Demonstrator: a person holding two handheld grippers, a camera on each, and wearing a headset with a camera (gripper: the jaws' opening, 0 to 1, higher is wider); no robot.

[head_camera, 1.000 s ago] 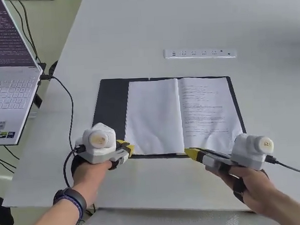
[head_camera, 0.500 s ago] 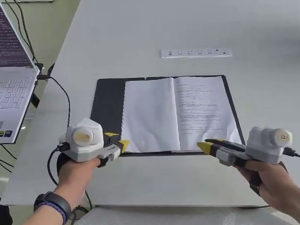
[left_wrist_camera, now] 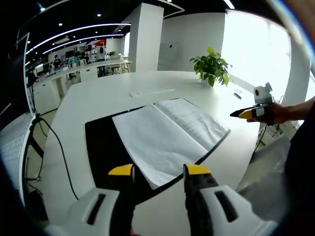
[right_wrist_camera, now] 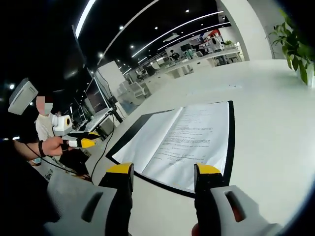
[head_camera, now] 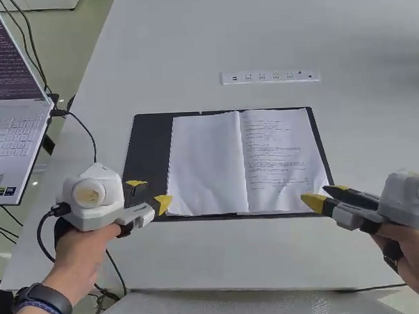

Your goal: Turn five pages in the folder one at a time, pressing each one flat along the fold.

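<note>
The black folder (head_camera: 145,160) lies open on the white table, with a blank white page (head_camera: 203,164) on its left and a printed page (head_camera: 279,157) on its right. Both pages lie flat. My left gripper (head_camera: 149,193) hovers open just off the folder's near left corner, nothing between its fingers. My right gripper (head_camera: 326,196) is open at the near right corner, also holding nothing. In the left gripper view the folder (left_wrist_camera: 162,132) lies beyond the spread jaws of the left gripper (left_wrist_camera: 159,170). From the right gripper (right_wrist_camera: 163,169) the printed page (right_wrist_camera: 197,132) lies just ahead.
An open laptop (head_camera: 6,117) stands at the left table edge with a black cable (head_camera: 90,141) trailing from it. A white power strip (head_camera: 270,76) lies behind the folder. A potted plant (left_wrist_camera: 211,66) stands farther off. The table's front edge runs close below the grippers.
Both grippers have drawn apart: the left one moved left and the right one moved right, away from the fold's near end. The pages lie as before.
</note>
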